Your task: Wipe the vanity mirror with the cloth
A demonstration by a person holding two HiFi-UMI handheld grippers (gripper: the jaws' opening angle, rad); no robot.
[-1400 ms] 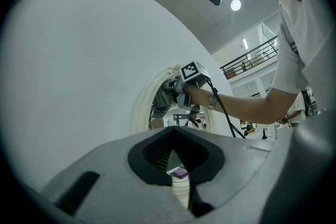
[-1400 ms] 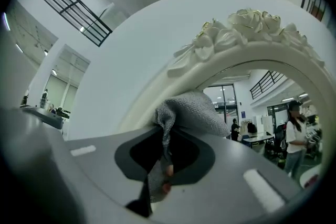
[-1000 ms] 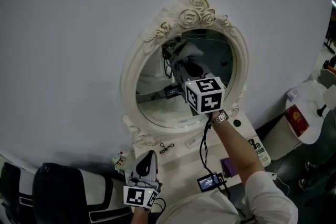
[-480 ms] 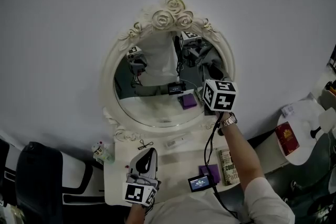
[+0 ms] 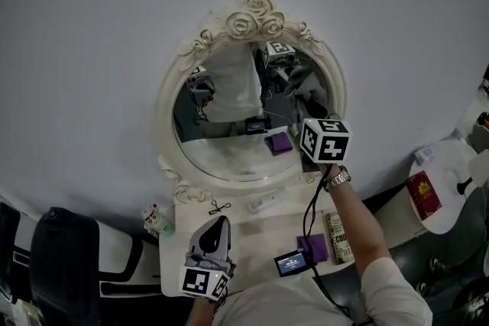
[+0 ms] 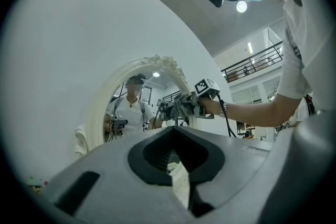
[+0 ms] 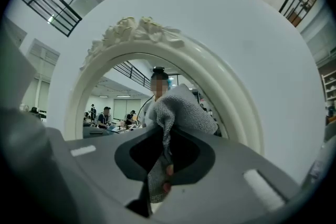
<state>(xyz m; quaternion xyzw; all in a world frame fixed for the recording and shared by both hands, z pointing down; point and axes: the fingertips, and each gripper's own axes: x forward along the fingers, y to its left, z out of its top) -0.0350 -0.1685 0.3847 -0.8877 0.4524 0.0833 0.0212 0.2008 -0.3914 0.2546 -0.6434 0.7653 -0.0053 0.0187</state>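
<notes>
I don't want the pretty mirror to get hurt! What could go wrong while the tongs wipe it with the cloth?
The right tongs pinch only a narrow fold of the cloth, so it might slip out during rubbing. The bare tongs could then scrape the mirror. The cable hanging below that hand dangles over the table and may drag the small screen off it.

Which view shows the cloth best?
The right gripper view: the grey knitted cloth fills the centre, pinched in the right gripper before the mirror. The left gripper view shows it only as a small grey bunch far off. In the head view it cannot be made out behind that gripper's marker cube.
</notes>
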